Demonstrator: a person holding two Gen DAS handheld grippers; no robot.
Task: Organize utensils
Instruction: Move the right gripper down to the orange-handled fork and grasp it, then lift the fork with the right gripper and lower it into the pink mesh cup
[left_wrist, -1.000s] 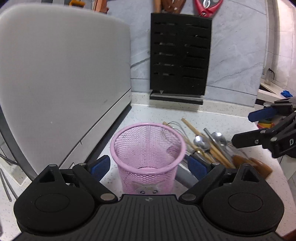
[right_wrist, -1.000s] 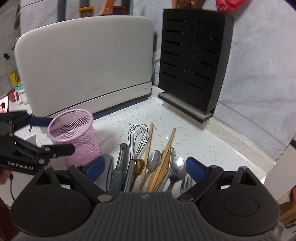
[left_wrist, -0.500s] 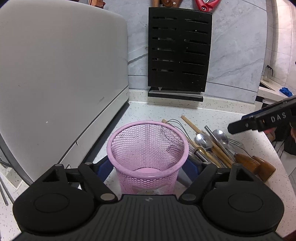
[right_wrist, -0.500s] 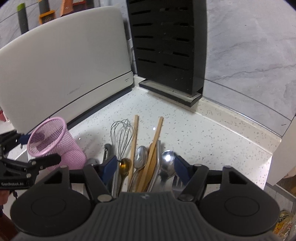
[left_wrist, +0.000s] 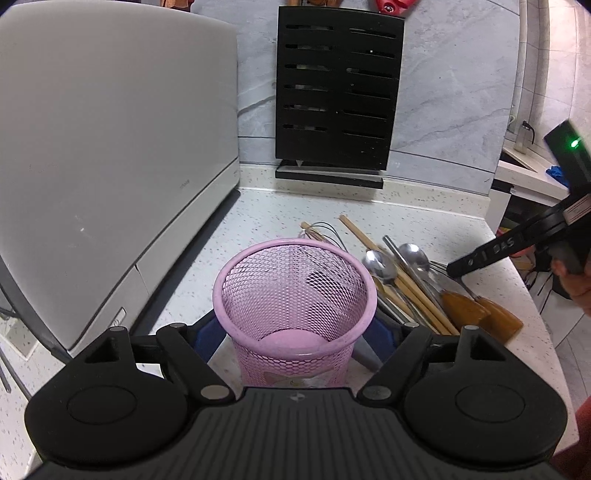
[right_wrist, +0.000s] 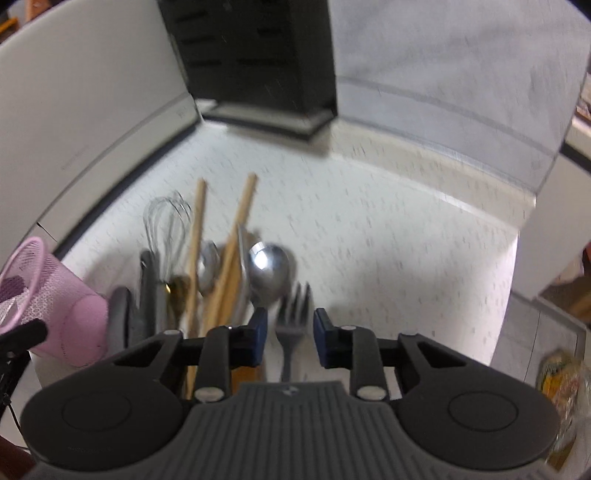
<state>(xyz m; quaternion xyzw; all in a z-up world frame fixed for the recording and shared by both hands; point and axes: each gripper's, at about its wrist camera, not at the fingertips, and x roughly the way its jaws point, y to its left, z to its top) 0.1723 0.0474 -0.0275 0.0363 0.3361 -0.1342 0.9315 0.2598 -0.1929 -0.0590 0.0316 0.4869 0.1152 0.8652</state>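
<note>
Two grippers in play. Big white appliance (left_wrist: 110, 166) and slotted black knife block (left_wrist: 338, 96) back the speckled counter (right_wrist: 388, 240), unchanged. Left gripper (left_wrist: 295, 332) has narrowed from wide to clamped on the pink wire-mesh basket (left_wrist: 295, 291), pads against its sides, basket upright and empty. Right gripper (right_wrist: 288, 334) swung over from the whole pile to its right edge; jaws are closing, dark fork (right_wrist: 293, 317) between them, pads not yet touching. Likely first pick. Beside it: shiny steel spoon (right_wrist: 267, 269), wooden chopsticks (right_wrist: 195, 236), wire whisk (right_wrist: 166, 221).
</note>
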